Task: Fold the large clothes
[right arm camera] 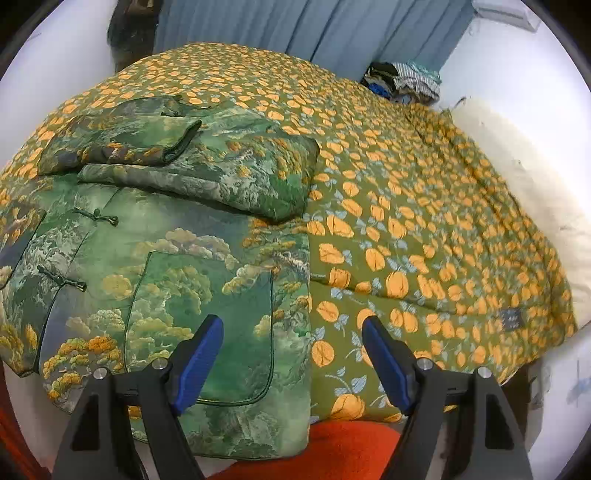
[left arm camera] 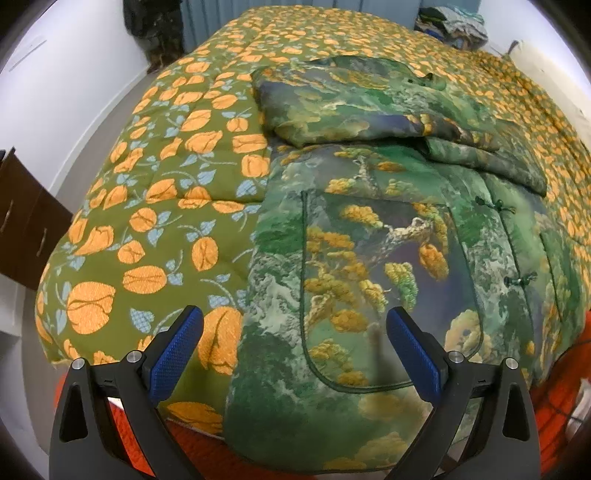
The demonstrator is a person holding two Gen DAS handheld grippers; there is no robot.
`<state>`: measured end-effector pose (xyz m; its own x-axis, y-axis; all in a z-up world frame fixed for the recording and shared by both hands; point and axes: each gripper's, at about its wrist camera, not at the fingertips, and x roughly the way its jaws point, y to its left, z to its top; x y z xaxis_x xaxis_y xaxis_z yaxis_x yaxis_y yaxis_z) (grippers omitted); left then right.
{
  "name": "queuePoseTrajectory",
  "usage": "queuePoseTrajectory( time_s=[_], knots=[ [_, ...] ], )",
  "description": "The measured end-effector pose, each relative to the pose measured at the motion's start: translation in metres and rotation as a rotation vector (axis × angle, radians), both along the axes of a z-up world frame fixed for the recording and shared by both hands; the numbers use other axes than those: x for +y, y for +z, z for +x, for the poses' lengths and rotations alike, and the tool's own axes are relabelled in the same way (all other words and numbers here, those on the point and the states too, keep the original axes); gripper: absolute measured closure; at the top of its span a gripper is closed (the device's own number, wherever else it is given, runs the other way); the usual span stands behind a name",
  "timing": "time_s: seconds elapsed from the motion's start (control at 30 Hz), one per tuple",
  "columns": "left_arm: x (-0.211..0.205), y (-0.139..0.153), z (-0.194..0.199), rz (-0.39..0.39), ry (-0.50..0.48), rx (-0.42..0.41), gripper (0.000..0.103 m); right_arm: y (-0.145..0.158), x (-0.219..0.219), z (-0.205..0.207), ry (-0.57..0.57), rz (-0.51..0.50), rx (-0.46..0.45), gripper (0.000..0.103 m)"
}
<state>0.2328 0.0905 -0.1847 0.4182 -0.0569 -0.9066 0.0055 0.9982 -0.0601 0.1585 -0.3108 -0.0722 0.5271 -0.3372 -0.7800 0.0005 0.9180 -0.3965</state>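
1. Covering the bed in front of you is a quilted bedspread (left arm camera: 155,206), olive green, stitched into puffy panels and woven with round orange fruit and pale blue leaves.
2. Behind it hang pleated blue curtains (right arm camera: 332,33), and a loose heap of mixed clothes (right arm camera: 406,83) sits at the far corner against the white wall.
3. Your task piece, a padded jacket (left arm camera: 369,258), lies flat on the near part of the bedspread, its hem reaching the bed's near edge.
4. Its fabric is a brocade-like weave with a slight sheen: green hills, grey-white clouds and golden-yellow tree clumps.
5. Both sleeves are folded across the upper body; the upper sleeve (right arm camera: 122,136) lies over the other as thick, soft-edged slabs, its cuff trimmed in dark piping.
6. Dark green knotted cord fastenings (right arm camera: 96,217) run down the front opening, and a round-cornered patch pocket (right arm camera: 207,325) outlined in dark piping sits on each front panel.
7. Your left gripper (left arm camera: 295,354) hovers over the jacket's lower left edge, its ribbed blue pads apart with nothing clamped.
8. Your right gripper (right arm camera: 291,362) hangs above the jacket's lower right side edge, where it meets the bedspread; the jaws stand wide and empty.
9. An orange, nubby textile (right arm camera: 332,450) shows below the bed's near edge.
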Motion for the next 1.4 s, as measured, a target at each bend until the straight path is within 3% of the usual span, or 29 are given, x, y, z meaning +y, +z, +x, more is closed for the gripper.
queuePoseTrajectory(
  time_s=[0.8, 0.93, 1.07, 1.13, 1.27, 1.4],
  knots=[
    [0.003, -0.009, -0.004, -0.012, -0.008, 0.039, 0.004, 0.001, -0.003, -0.002, 0.009, 0.022, 0.014, 0.024],
    [0.015, -0.016, -0.010, -0.134, -0.019, 0.078, 0.004, -0.017, -0.048, -0.009, -0.041, 0.139, 0.098, 0.024],
    [0.018, -0.028, -0.013, -0.248, -0.048, 0.129, 0.004, -0.047, -0.105, -0.023, -0.124, 0.343, 0.209, 0.024],
    [0.011, -0.034, -0.013, -0.253, -0.071, 0.143, 0.002, -0.063, -0.119, -0.029, -0.121, 0.451, 0.255, 0.024],
    [-0.003, -0.040, -0.010, -0.213, -0.110, 0.171, 0.002, -0.085, -0.117, -0.027, -0.074, 0.527, 0.296, 0.024],
    [-0.007, -0.036, -0.013, -0.207, -0.117, 0.179, 0.005, -0.103, -0.107, -0.019, -0.031, 0.665, 0.358, 0.024]
  ],
)
